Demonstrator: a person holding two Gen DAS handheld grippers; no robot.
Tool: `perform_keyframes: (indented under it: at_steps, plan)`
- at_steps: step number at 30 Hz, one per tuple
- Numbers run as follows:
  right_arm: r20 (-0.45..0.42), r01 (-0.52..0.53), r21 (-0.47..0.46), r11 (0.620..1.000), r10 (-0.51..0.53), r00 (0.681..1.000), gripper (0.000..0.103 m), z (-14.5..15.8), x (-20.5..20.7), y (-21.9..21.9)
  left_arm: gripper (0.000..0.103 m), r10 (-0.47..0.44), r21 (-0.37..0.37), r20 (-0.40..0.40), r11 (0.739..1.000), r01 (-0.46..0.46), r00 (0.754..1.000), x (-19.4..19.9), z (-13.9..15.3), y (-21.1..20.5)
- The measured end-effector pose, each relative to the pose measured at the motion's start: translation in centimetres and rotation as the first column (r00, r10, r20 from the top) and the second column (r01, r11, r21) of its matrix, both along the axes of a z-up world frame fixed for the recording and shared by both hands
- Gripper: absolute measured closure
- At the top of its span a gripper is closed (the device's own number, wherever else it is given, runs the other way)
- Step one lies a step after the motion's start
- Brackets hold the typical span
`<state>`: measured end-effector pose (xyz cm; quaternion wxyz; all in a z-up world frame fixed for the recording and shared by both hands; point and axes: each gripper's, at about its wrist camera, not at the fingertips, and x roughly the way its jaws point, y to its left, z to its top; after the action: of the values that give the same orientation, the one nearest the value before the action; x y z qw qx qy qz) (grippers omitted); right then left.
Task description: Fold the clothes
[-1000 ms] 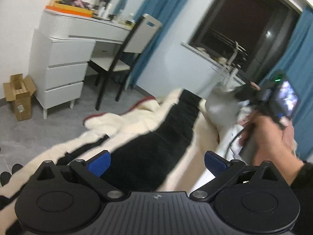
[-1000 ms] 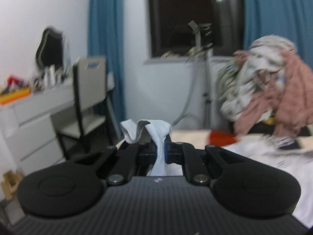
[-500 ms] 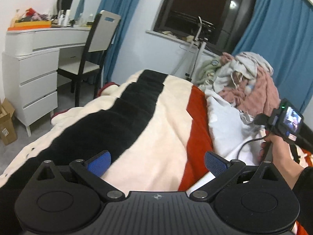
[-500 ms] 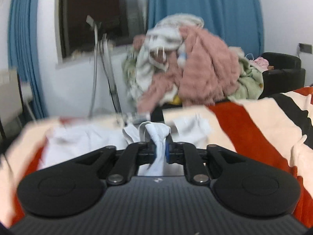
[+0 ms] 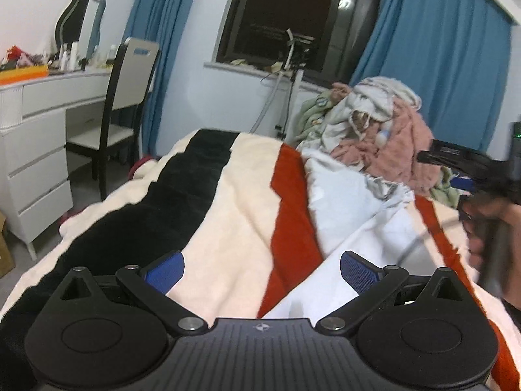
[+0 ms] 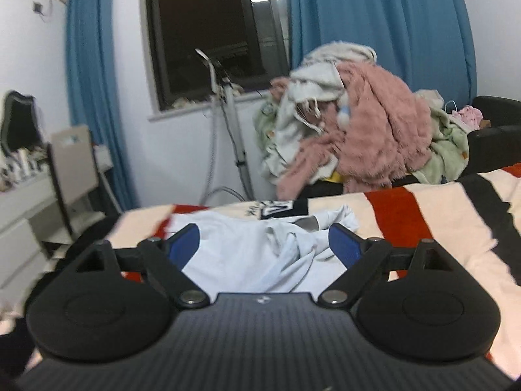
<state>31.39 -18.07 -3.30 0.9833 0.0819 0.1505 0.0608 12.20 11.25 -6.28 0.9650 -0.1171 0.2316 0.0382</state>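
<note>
A pale blue-white garment (image 6: pixel 260 254) lies crumpled on the striped blanket (image 6: pixel 439 224), just beyond my right gripper (image 6: pixel 263 244). That gripper's jaws are opening and stand wide, with the cloth lying below and past the blue pads, not pressed by them. In the left wrist view the same garment (image 5: pixel 345 202) spreads over the bed's right side. My left gripper (image 5: pixel 262 268) hangs open above the blanket (image 5: pixel 211 228), with nothing between its fingers. The right gripper (image 5: pixel 462 176) and the hand that holds it appear blurred at the right edge.
A heap of unfolded clothes (image 6: pixel 358 123), pink fleece on top, stands at the bed's far end under the window. A white dresser (image 5: pixel 35 163) and a black chair (image 5: pixel 120 110) stand left of the bed. A metal stand (image 6: pixel 228 123) is by the window.
My right gripper swung from the dresser side over to the bed, then opened and let go of the white garment, which now lies on the blanket. The left gripper's view rolled level.
</note>
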Motion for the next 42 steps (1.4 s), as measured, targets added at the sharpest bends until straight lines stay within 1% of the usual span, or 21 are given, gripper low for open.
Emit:
perform_keyframes:
  at_steps: [3, 6, 9, 11, 13, 16, 17, 20, 22, 26, 29, 32, 37, 39, 42]
  plan:
    - [0.022, -0.016, 0.006, 1.0, 0.016, 1.0, 0.016, 1.7, -6.2, -0.6, 0.0, -0.017, -0.001, 0.014, 1.0, 0.017, 1.0, -1.2, 0.8, -0.6]
    - [0.032, -0.032, 0.011, 0.999, 0.031, 0.999, 0.016, 2.9, -12.2, -1.0, 0.0, -0.054, 0.013, 0.024, 0.998, 0.053, 0.998, -2.7, 1.8, -1.3]
    - [0.024, -0.053, -0.02, 0.998, 0.053, 0.998, 0.016, 3.5, -18.4, -1.0, 0.0, -0.092, 0.033, 0.0, 0.995, 0.092, 0.996, -4.6, 2.6, -2.3]
    - [0.031, -0.055, -0.02, 0.998, 0.055, 0.998, 0.016, 3.4, -22.1, -1.2, 0.0, -0.118, 0.044, -0.005, 0.992, 0.118, 0.993, -5.9, 2.9, -2.9]
    - [0.031, -0.082, -0.019, 0.996, 0.083, 0.996, 0.016, 2.9, -25.3, -1.4, 0.0, -0.138, 0.057, -0.013, 0.989, 0.139, 0.99, -7.0, 3.1, -3.6]
    - [0.024, -0.089, -0.068, 0.994, 0.091, 0.996, 0.016, 1.5, -29.0, -1.7, 0.0, -0.152, 0.073, -0.029, 0.985, 0.153, 0.988, -7.9, 2.9, -4.3]
    - [0.021, -0.088, -0.079, 0.993, 0.09, 0.996, 0.016, 0.9, -29.7, -1.9, 0.0, -0.154, 0.072, -0.038, 0.985, 0.156, 0.987, -8.0, 2.8, -4.5]
    - [0.004, -0.067, -0.062, 0.996, 0.067, 0.998, 0.016, -0.8, -31.1, -2.8, 0.0, -0.156, 0.072, -0.061, 0.984, 0.161, 0.986, -8.2, 2.3, -5.0]
    - [-0.009, -0.033, -0.057, 0.998, 0.033, 0.999, 0.016, -1.7, -31.7, -3.3, 0.0, -0.156, 0.09, -0.066, 0.983, 0.162, 0.986, -8.3, 2.2, -5.4]
    - [-0.026, 0.001, -0.038, 0.999, -0.002, 1.0, 0.016, -2.2, -31.3, -4.1, 0.0, -0.158, 0.123, -0.071, 0.978, 0.166, 0.985, -8.6, 1.8, -6.1]
    - [-0.031, 0.018, -0.009, 1.0, -0.019, 0.999, 0.016, -2.3, -31.2, -4.6, 0.0, -0.159, 0.112, -0.097, 0.979, 0.17, 0.982, -8.4, 1.4, -6.0]
    - [-0.032, 0.021, 0.003, 1.0, -0.021, 0.999, 0.016, -2.5, -31.6, -5.0, 0.0, -0.154, 0.077, -0.135, 0.983, 0.166, 0.979, -7.8, 0.9, -5.6]
    - [-0.04, 0.023, 0.002, 1.0, -0.022, 0.999, 0.016, -2.7, -31.7, -5.1, 0.0, -0.123, 0.079, -0.176, 0.987, 0.138, 0.977, -7.5, 0.2, -5.3]
    - [-0.048, 0.023, 0.002, 1.0, -0.022, 0.999, 0.016, -2.7, -31.6, -5.2, 0.0, -0.105, 0.06, -0.195, 0.991, 0.118, 0.975, -7.5, 0.2, -4.8]
    - [-0.063, 0.017, 0.011, 1.0, -0.016, 0.998, 0.016, -2.9, -31.6, -5.3, 0.0, -0.044, 0.049, -0.246, 0.997, 0.058, 0.968, -7.5, 0.6, -3.3]
